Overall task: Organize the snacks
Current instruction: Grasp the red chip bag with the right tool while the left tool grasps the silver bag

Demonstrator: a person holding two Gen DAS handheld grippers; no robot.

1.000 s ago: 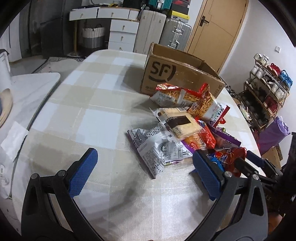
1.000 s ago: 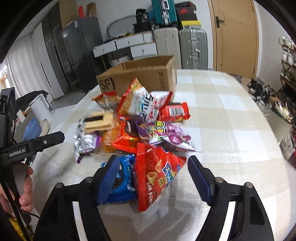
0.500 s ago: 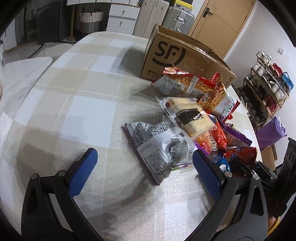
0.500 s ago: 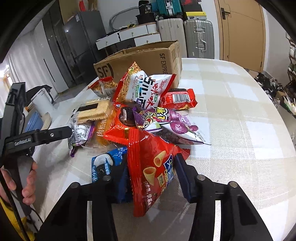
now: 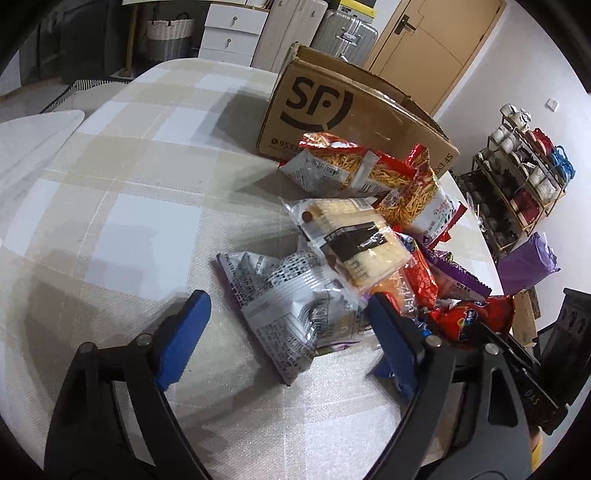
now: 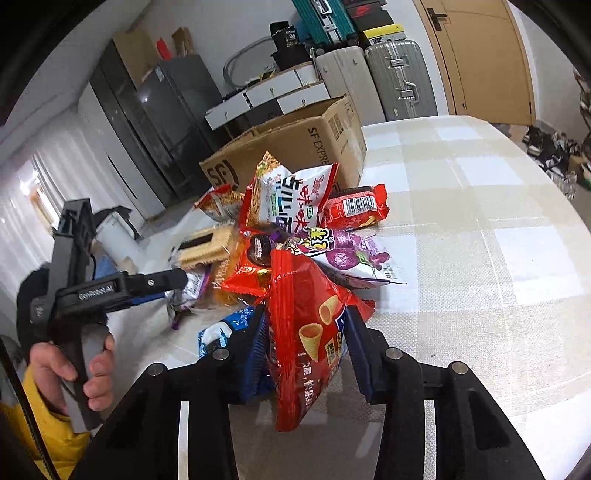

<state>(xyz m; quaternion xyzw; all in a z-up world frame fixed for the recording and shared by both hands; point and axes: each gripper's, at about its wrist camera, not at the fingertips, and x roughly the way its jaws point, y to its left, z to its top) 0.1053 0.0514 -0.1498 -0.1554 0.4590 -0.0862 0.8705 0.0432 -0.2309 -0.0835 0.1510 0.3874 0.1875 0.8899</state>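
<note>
Blue packet half-hidden behind tongs

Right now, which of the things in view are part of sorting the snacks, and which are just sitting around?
Part of the job:
- red cone-snack bag, clamped in the right gripper
- grey printed bag, between the left gripper's open fingers
- cracker pack
- purple bag
- cardboard box

Just lying about:
- suitcases
- shoe rack
- white drawers
</note>
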